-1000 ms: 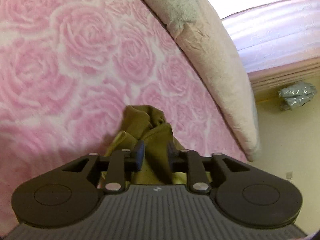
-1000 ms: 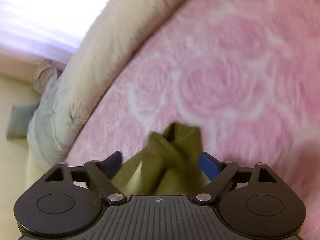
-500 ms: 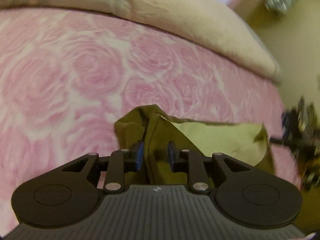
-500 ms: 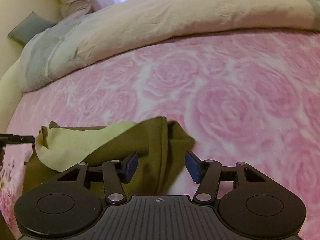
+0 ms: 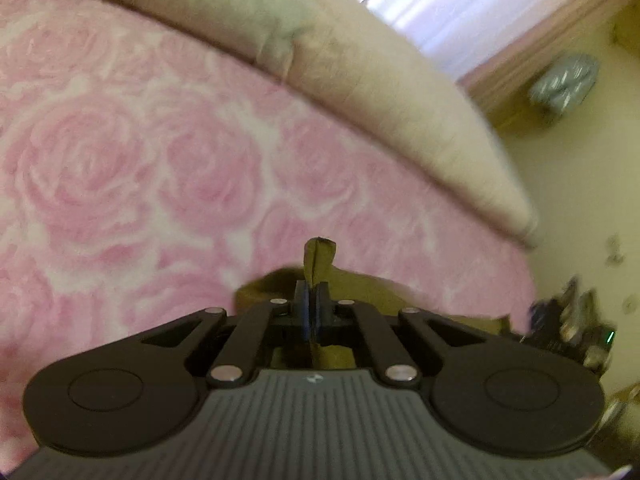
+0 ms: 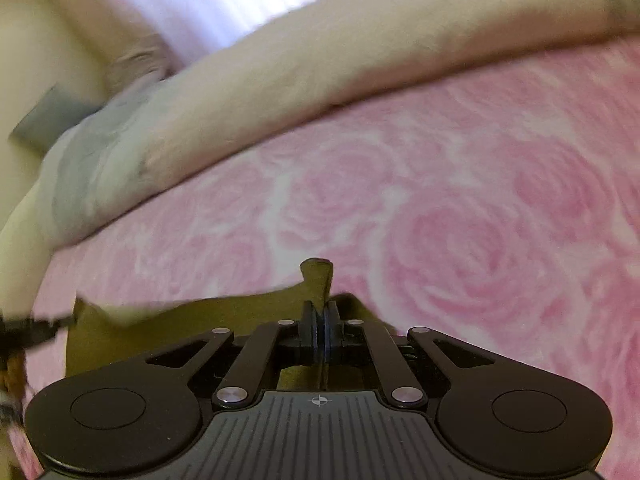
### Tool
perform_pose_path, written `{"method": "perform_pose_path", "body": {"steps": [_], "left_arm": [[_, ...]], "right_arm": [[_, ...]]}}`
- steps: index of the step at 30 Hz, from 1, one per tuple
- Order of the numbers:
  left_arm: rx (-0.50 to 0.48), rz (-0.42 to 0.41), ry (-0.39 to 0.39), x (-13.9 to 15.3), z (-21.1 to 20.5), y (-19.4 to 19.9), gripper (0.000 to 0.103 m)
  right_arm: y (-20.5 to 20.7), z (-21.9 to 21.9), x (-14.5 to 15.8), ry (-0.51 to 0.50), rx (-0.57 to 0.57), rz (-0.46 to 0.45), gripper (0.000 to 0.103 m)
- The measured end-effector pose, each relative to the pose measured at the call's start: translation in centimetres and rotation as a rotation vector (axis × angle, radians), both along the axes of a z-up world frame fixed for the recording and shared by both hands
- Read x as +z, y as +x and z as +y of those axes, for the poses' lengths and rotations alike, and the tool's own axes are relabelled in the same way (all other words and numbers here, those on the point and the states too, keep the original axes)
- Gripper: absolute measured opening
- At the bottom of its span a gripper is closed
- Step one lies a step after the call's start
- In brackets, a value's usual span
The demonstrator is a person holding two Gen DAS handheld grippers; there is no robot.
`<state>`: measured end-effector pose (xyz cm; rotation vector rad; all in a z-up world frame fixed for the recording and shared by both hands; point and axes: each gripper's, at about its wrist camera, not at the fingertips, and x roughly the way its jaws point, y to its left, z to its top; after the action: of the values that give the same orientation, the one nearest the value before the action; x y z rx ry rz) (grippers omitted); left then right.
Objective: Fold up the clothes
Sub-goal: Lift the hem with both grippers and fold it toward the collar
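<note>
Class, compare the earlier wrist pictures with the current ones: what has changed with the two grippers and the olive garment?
Both grippers closed: the left gripper and right gripper each stood open around the olive garment and now pinch a fold of it between shut jaws. The garment remains on the pink rose blanket, the beige duvet beyond.

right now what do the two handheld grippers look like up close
The left gripper and right gripper match: a ribbed grey body, round black side housings with circular insets, black linkage bars with silver rivets, and a small white mark at the body's front edge. The right gripper's pads look blue; the left's appear dark. No cables or sleeves show.
</note>
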<state>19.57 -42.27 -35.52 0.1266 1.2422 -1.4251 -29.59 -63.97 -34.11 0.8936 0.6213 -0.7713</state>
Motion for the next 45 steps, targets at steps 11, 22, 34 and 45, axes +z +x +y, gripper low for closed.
{"method": "perform_pose_path", "body": {"steps": [11,22,34,45], "left_arm": [[-0.01,-0.084,-0.075,0.8,-0.6,-0.4,0.0],[0.015,-0.292,0.053,0.1,-1.2,-2.5,0.005],[-0.141,-0.416,-0.037,2.9,1.4,-11.7,0.006],[0.008,-0.461,0.032,1.5,1.9,-9.9,0.002]], "right_arm": [[0.8,0.5,1.1,-0.094,-0.009,0.007,0.001],[2.5,0.3,-0.6,-0.064,-0.068,0.13,0.018],[7.3,9.1,1.9,-0.306,0.161,0.223,0.052],[5.3,7.6,-0.3,-0.329,0.023,0.321,0.052]]}}
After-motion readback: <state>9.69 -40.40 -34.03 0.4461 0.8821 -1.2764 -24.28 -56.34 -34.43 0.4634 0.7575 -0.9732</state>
